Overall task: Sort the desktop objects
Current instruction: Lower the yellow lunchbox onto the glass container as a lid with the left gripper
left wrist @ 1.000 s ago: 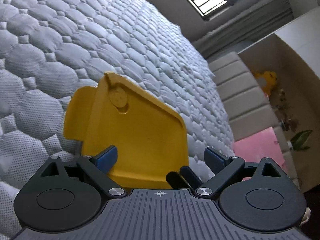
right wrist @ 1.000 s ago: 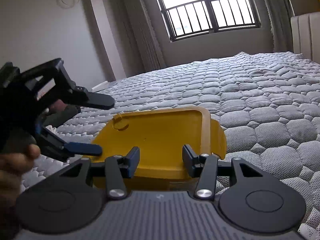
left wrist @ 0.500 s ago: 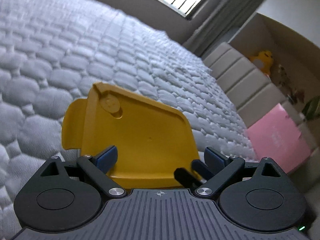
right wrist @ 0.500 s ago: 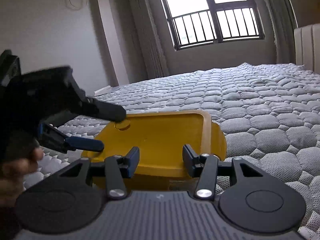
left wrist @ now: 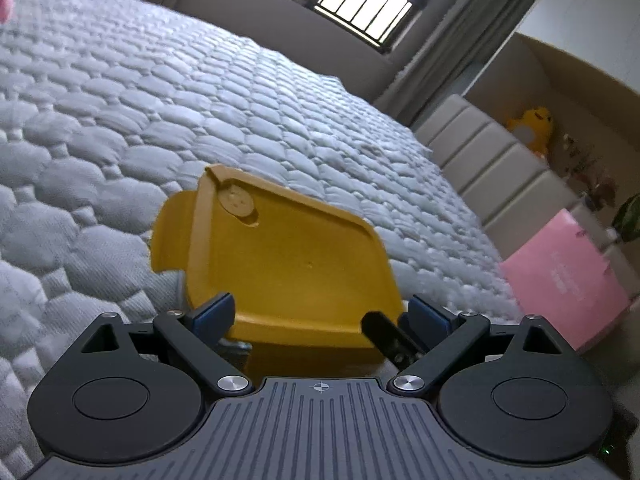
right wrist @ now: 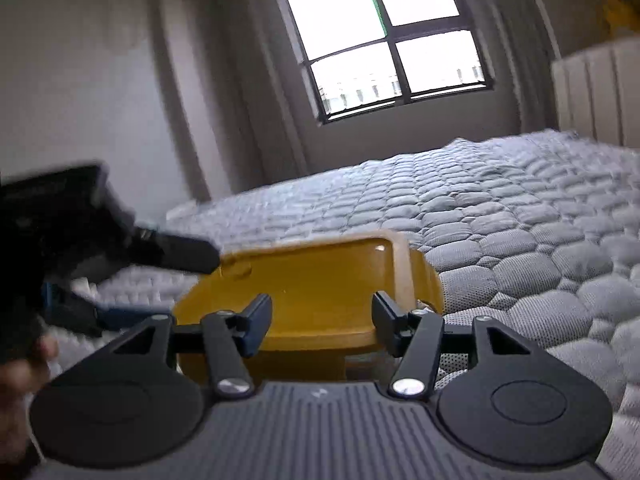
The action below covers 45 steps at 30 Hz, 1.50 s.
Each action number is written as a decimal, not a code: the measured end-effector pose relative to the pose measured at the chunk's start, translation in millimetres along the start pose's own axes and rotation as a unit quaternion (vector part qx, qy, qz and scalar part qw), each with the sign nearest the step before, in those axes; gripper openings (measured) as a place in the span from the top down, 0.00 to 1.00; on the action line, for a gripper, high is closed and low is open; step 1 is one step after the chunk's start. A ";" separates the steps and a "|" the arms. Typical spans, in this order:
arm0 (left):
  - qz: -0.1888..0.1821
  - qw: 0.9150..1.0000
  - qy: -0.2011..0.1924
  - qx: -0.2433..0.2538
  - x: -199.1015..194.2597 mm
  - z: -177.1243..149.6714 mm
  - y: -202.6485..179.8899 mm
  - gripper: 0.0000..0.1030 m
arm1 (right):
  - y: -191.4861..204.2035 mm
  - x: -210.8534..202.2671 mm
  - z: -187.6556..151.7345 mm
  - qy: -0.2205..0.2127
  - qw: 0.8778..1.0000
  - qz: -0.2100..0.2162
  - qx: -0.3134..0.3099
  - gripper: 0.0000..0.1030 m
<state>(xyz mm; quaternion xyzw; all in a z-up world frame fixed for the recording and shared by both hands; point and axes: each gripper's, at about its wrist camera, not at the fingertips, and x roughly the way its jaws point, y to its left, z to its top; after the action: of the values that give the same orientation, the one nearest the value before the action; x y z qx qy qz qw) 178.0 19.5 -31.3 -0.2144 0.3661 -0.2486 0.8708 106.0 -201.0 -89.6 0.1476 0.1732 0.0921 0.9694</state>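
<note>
The yellow lid (left wrist: pixel 280 264), lying on the quilted mattress (left wrist: pixel 120 120), looks light, stiff and slick (best pinched at its raised rim), with left gripper (left wrist: pixel 320 316) and right gripper (right wrist: pixel 318 318) both spread wide around it, neither visibly clamping.

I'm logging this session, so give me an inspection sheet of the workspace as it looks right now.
Surface: grey quilted mattress.
Job's things: yellow lidded container, tilted; whether it touches the mattress is unclear.
Clutter: nothing seen on the mattress.
Grippers: left gripper and right gripper both open, fingers either side of the container's near edge; contact unclear.
Cables: nothing seen.
Surroundings: barred window, padded headboard, pink box, yellow plush toy.
</note>
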 end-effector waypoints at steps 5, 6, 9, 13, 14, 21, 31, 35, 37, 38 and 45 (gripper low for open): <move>0.023 1.000 -0.011 0.003 -5.9 12.9 -5.0 0.06 | -18.7 -4.8 19.3 -0.027 0.997 0.011 0.077 0.42; 0.036 0.999 -0.010 0.003 -2.4 12.1 -4.2 0.06 | -19.5 -1.4 22.7 -0.023 0.997 0.012 0.077 0.44; 0.049 0.999 -0.002 0.010 7.8 8.1 -2.7 0.06 | -15.7 7.4 24.1 -0.016 0.998 0.013 0.061 0.57; 0.054 0.998 0.001 0.042 12.6 3.8 -8.8 0.06 | -1.9 12.9 16.4 -0.018 1.000 -0.016 0.008 0.58; 0.057 0.997 0.001 0.050 13.7 2.8 -10.1 0.06 | 0.2 15.9 16.0 -0.012 1.000 -0.018 0.001 0.58; 0.064 0.996 0.007 0.060 15.5 -2.0 -10.6 0.06 | 5.7 28.4 13.7 0.031 0.999 -0.035 -0.023 0.60; 0.090 0.993 -0.035 0.068 -29.6 -6.3 -7.0 0.06 | 12.3 1.9 24.9 0.038 0.998 -0.052 -0.012 0.14; 0.132 0.984 -0.040 0.108 -37.7 -18.9 -14.3 0.06 | 19.4 -17.8 20.1 0.064 0.993 -0.088 -0.043 0.00; 0.146 0.982 -0.028 0.116 -33.3 -26.7 -17.4 0.05 | 18.3 -19.4 12.8 0.083 0.991 -0.101 -0.040 0.00; 0.150 0.981 -0.018 0.118 -29.0 -31.3 -18.7 0.05 | 17.8 -20.2 9.2 0.093 0.989 -0.107 -0.038 0.00; 0.156 0.982 0.025 0.106 -22.2 -70.9 -15.3 0.04 | 9.6 -26.5 2.3 0.148 0.980 -0.134 0.013 0.00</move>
<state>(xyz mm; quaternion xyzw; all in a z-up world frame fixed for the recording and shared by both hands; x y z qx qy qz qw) 107.5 7.0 -56.4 -0.0550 0.3886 -0.1528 0.9070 81.1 -198.6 -76.3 0.1201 0.3346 -0.0201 0.9345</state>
